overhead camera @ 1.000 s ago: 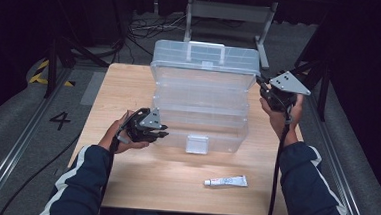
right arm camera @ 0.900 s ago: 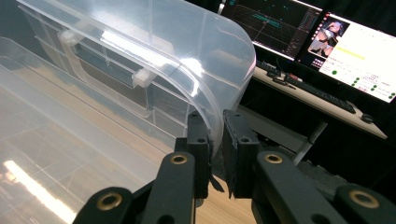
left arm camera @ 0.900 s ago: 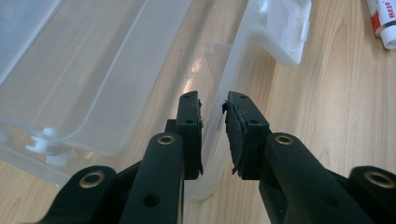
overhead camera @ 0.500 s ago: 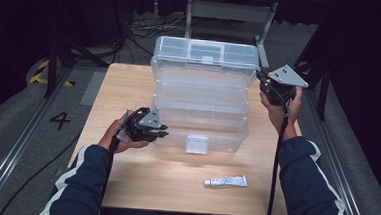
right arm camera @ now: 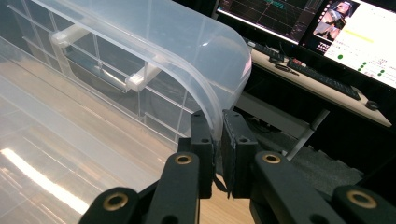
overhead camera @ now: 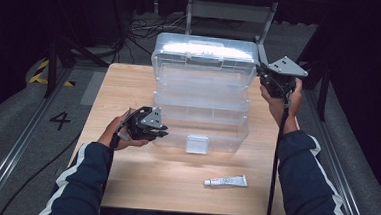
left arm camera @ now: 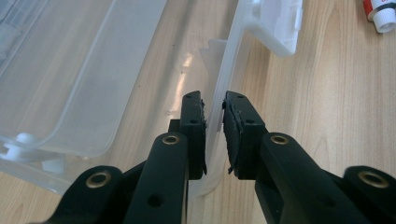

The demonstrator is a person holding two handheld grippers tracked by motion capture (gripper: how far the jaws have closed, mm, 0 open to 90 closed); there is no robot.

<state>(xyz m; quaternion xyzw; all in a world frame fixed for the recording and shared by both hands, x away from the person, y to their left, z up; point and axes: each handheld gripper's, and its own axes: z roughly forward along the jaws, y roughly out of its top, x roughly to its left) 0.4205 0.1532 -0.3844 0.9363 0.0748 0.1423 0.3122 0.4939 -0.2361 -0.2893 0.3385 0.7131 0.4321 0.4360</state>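
High view: left gripper pinches the clear box's front wall while right gripper clamps the raised lid rim; next, likely swinging that lid fully back.

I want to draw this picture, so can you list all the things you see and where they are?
Storage box: one, clear plastic, middle of the table, lid raised at the back.
Latch: one, whitish, on the box's front wall.
Tube: one, white with a red end and white cap, lying on the table in front of the box.
Table: one, light wood, under everything.
Monitors: two, lit, on a desk beyond the box in the right gripper view.
Left gripper: one, black, jaws shut on the box's front wall.
Right gripper: one, black, jaws shut on the lid's edge.
Sleeves: two, dark blue with white stripes, bottom of the high view.
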